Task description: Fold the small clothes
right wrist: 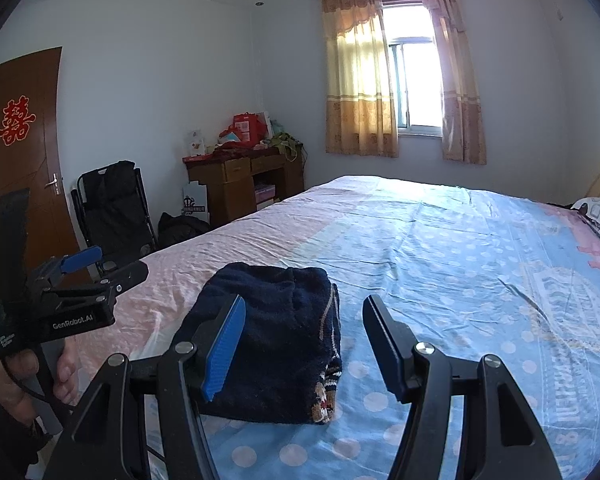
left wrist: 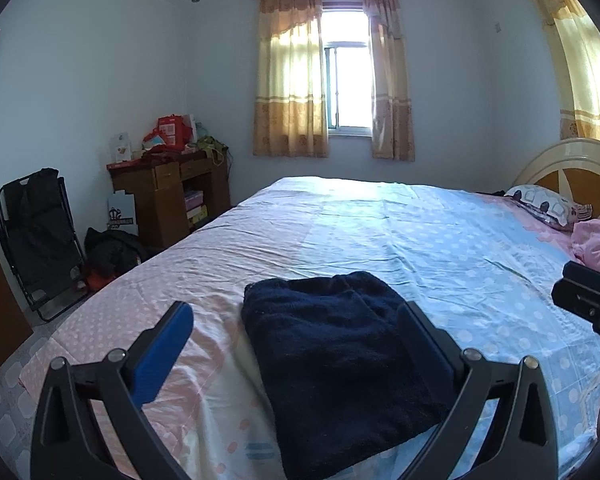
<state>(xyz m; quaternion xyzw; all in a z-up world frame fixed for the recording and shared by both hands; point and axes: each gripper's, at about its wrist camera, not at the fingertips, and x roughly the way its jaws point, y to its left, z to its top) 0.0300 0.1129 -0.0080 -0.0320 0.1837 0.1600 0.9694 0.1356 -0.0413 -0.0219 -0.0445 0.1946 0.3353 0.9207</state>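
- A dark blue sweater (left wrist: 340, 360) is seen folded into a thick, neat block on the bed (left wrist: 440, 240).
- The sweater is laid near the front edge of the bed, where the pink part of the sheet meets the blue part.
- A bit of a striped and brown pattern is shown at the sweater's lower right corner in the right wrist view.
- The left gripper (left wrist: 296, 320) is held just above the near end of the sweater, and its fingers are spread wide apart with nothing pinched between them.
- The right gripper (right wrist: 304, 322) is held over the sweater's right side, and its fingers are spread apart too, with nothing squeezed.
- A hand (right wrist: 24, 376) is seen wrapped around the handle of the left gripper in the right wrist view.
- A pillow (left wrist: 548, 204) is laid at the far right end of the bed.
- A wooden desk (left wrist: 168, 196) with red boxes piled on it is placed by the far wall, beside a black folding chair (left wrist: 40, 236).
- A window (left wrist: 346, 68) with yellow curtains is seen behind the bed.
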